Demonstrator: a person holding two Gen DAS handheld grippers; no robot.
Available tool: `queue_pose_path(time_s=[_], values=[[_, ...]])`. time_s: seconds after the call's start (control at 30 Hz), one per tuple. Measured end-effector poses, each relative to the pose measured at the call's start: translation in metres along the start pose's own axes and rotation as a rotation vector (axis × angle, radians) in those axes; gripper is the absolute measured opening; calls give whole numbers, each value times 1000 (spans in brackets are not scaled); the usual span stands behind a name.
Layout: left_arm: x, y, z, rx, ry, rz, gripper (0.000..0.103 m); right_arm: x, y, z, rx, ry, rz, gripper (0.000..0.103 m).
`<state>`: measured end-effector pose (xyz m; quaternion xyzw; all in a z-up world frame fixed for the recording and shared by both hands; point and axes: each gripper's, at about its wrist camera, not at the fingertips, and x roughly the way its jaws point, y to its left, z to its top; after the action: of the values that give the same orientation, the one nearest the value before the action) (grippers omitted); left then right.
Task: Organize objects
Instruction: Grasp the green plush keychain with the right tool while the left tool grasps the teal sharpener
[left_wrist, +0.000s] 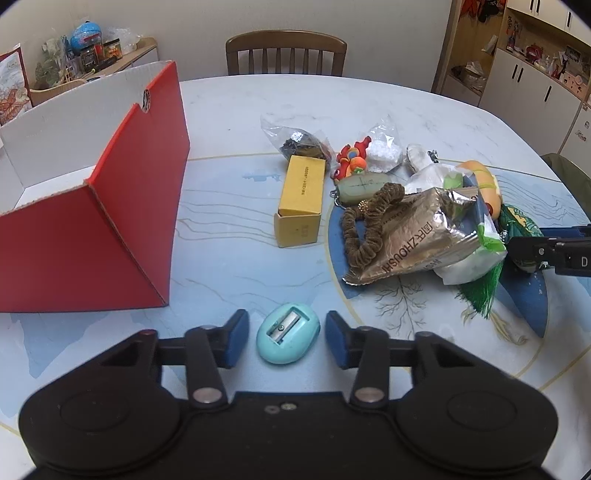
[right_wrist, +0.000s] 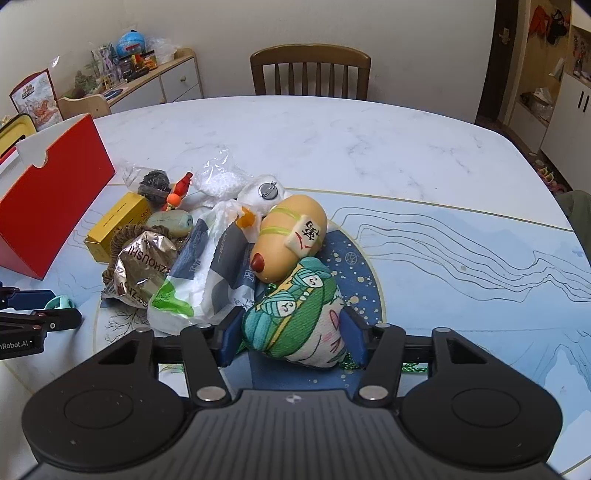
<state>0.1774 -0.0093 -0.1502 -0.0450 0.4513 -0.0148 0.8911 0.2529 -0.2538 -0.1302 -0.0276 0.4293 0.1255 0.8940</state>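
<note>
Nearest the left wrist lens: left gripper (left_wrist: 287, 338), blue pads apart, straddling a teal pencil sharpener (left_wrist: 288, 333) near the table's near edge; a clear gap on each side, so not yet gripped. Nearest the right wrist lens: right gripper (right_wrist: 291, 334), pads either side of a green patterned pouch (right_wrist: 295, 317); seemingly touching its flanks, but whether squeezing or only framing cannot be told.

Toward the table's left edge: red box (left_wrist: 92, 229), open on top, white inside. Nothing visible in the part of the interior on show, though much of the floor hidden behind the red wall.

Middle of the table (right_wrist: 369, 140), on and beside the blue round print: the heap still to sort. Yellow carton (left_wrist: 301, 199) closest to the box. Behind it a clear bag of dark bits (left_wrist: 295, 142) and a red-orange figure (left_wrist: 351, 158). Then a brown scrunchie (left_wrist: 365, 221), a gold foil packet (left_wrist: 410, 236), a green-and-white tissue pack (right_wrist: 207, 280), a tan plush with a red nose (right_wrist: 291, 236) leaning on the pouch, a clear bag of white granules (right_wrist: 221, 181), and a white round thing with a metal disc (right_wrist: 264, 192).

Judgement: barely begun. Likely the box as the destination, nothing seen inside, two pieces lined up for pickup, everything else left in the pile.
</note>
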Motion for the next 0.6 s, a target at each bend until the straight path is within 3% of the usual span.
queue_pose_path(time_s=[0.33,0.6], values=[[-7,3,-2,-27,-10,15,35,-10,1,-2,16,-10,-4,47],[-33,2,3,-80,-34,-10,35,-47,8,2,5,-66,25,46]])
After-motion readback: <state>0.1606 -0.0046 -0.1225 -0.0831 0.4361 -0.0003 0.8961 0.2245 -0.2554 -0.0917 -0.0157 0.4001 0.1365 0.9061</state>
